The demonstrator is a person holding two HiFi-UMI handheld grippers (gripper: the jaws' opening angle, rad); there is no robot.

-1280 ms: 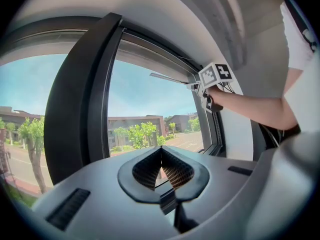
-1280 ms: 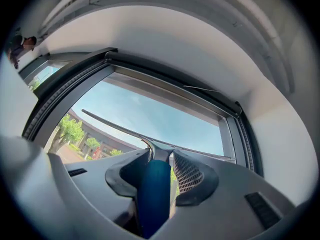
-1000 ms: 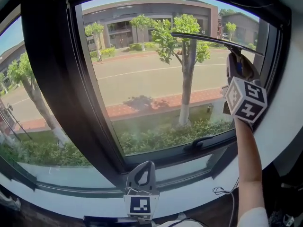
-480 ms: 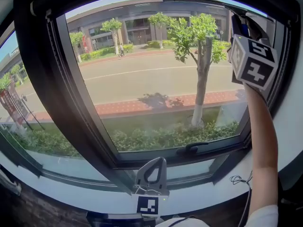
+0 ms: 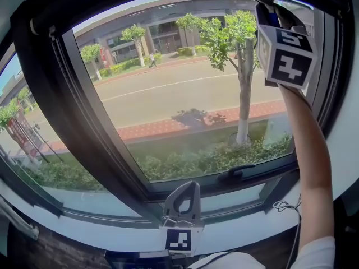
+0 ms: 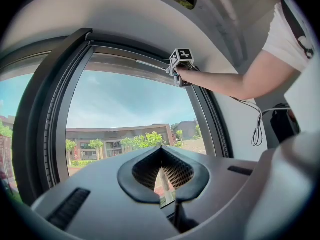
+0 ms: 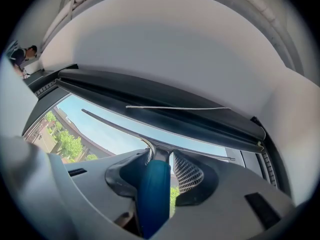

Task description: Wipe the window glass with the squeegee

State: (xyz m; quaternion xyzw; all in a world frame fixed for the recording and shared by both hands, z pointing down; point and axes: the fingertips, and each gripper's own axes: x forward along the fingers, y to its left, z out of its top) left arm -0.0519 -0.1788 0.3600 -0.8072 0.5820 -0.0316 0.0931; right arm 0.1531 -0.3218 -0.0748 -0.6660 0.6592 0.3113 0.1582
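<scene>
The right gripper (image 7: 162, 164) is raised to the top right corner of the window glass (image 5: 185, 100), its jaws clamped on the blue handle of the squeegee (image 7: 152, 191), whose long blade (image 7: 120, 126) lies across the pane just under the upper window frame (image 7: 150, 96). The left gripper (image 6: 161, 150) hangs low by the sill (image 5: 241, 234) with its jaw tips pressed together on nothing. The likely trouble is at the start of the downward pull: the blade sits so near the frame that one end could catch on it, or tilt off the glass and leave a streak. The round handle, pinched only between two pads, could also twist under pressure. Whether the rubber edge meets the glass along its whole length cannot be told. In the head view the marker cube (image 5: 286, 52) covers the jaws and handle, and only a thin dark line of blade shows. No view reveals whether the glass is wet or soiled.
</scene>
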